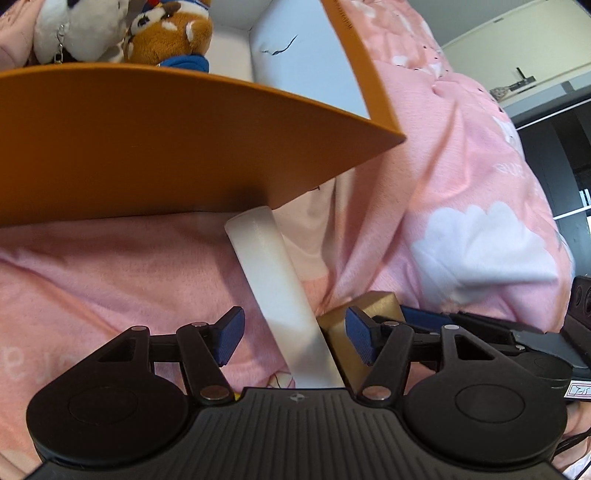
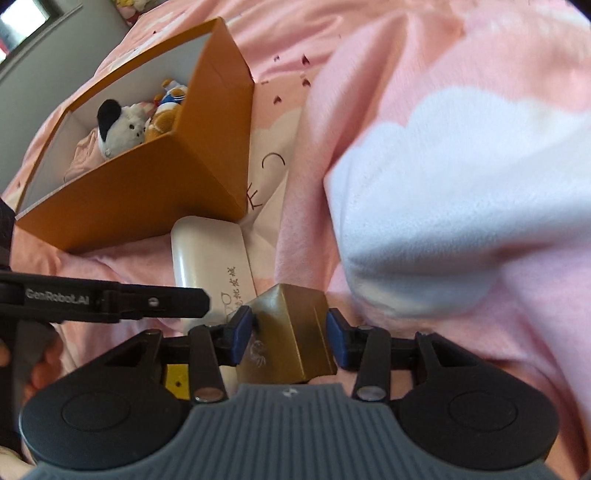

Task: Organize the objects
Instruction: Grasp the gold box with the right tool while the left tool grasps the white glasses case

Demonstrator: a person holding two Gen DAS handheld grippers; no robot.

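On the pink bed cover point(image 2: 443, 55), the open orange box point(image 2: 155, 184) held a black-and-white plush point(image 2: 118, 129) and a brown plush point(image 1: 166, 33). Just beside its corner lay the white glasses case point(image 2: 210, 254), and my left gripper point(image 1: 291, 339) straddled it with jaws released, neither pad touching. Nearest me, the small gold box point(image 2: 291, 332) sat between my right gripper point(image 2: 291, 339) jaws; whether they gripped it, I could not tell.
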